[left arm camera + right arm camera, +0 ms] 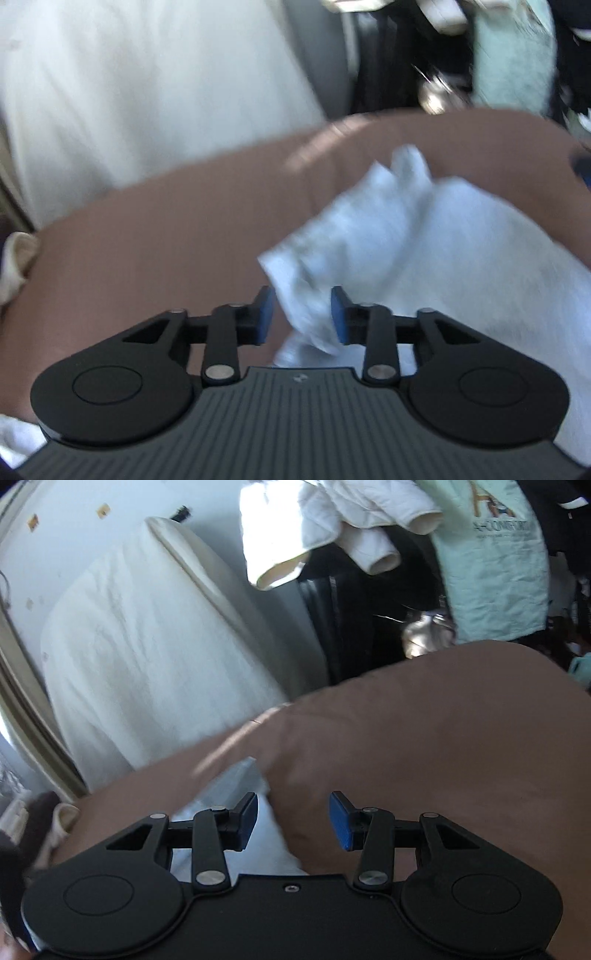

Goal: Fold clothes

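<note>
A white garment (424,251) lies crumpled on a brown bed sheet (166,240) in the left wrist view, blurred by motion. My left gripper (303,314) is open, and a fold of the garment lies between its blue pads without being clamped. In the right wrist view a strip of the white garment (225,786) shows under and beyond the left finger. My right gripper (293,819) is open and empty above the brown sheet (424,757).
A white cloth-covered shape (147,657) stands beyond the bed's far edge. A white jacket (325,524) and a pale green shirt (495,568) hang at the back over dark clutter. A cream item (14,258) lies at the bed's left edge.
</note>
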Available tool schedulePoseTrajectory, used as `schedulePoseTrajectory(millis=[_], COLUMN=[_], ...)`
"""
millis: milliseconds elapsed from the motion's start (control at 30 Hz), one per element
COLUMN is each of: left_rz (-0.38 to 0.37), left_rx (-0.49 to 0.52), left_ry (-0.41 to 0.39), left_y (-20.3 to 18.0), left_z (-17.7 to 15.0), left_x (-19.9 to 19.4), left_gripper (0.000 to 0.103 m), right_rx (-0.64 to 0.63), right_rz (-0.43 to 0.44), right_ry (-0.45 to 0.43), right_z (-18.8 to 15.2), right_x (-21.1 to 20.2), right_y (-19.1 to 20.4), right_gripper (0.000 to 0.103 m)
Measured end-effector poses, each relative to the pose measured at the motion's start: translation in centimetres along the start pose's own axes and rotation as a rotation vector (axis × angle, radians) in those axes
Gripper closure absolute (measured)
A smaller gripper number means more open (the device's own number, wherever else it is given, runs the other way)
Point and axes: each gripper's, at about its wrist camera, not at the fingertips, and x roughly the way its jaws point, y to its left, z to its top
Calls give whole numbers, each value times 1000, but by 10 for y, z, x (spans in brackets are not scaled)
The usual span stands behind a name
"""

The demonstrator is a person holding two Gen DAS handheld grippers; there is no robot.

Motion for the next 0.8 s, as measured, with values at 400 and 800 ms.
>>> schedulePoseTrajectory(millis=[400,800], left_rz=[-158,-46], left_rx=[-65,217], left_ry=[-100,124], left_y=[37,-39], left_z=[-6,24], left_x=[-46,51], left_gripper=[61,73], right_rx=[66,-311], right_rz=[-111,-129], right_ry=[245,265], right_z=[-46,-66], right_x=[-39,10], right_y=[-4,21], right_gripper=[52,81])
